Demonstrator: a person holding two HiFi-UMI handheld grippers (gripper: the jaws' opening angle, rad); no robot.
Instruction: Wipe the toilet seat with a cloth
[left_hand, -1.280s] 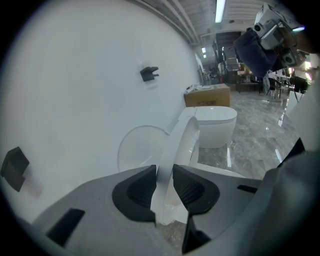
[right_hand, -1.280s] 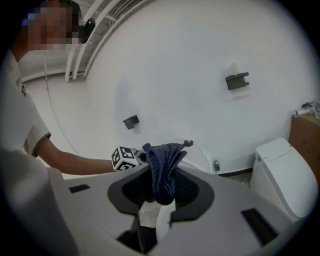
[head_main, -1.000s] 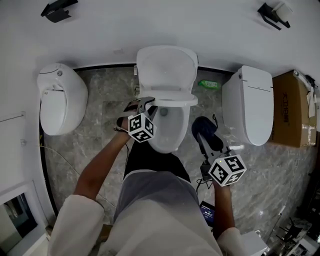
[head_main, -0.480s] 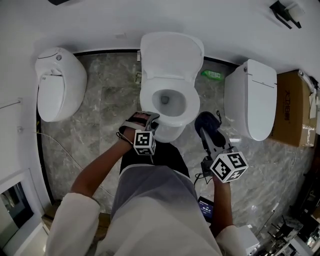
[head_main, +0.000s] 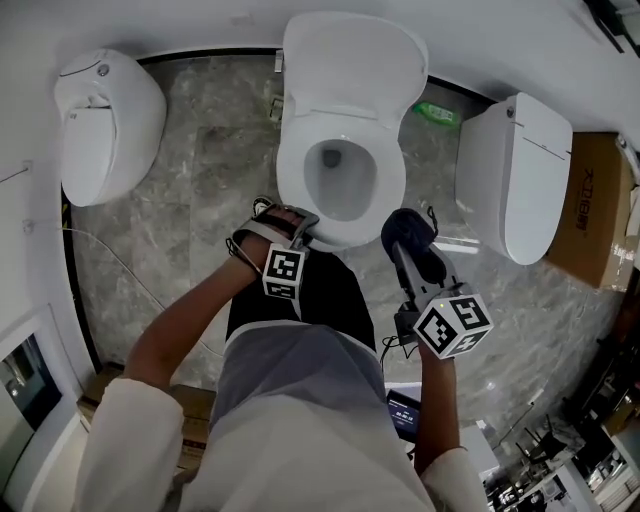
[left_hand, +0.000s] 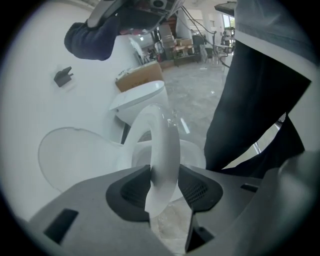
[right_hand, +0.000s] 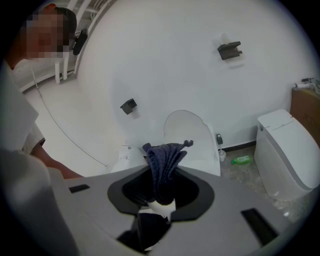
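Jaws: left gripper (head_main: 301, 232) opening astride toilet seat (head_main: 290, 180) | right gripper (head_main: 412, 264) clenching cloth (right_hand: 163, 165) pointing ahead

Three toilets (head_main: 340, 120) (head_main: 105, 115) (head_main: 515, 180), two hand-held grippers (head_main: 300, 228) (right_hand: 160, 200), one dark cloth (right_hand: 162, 160), one cardboard box (head_main: 592, 205).

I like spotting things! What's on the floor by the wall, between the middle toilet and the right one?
A green bottle lies there, seen in the head view.
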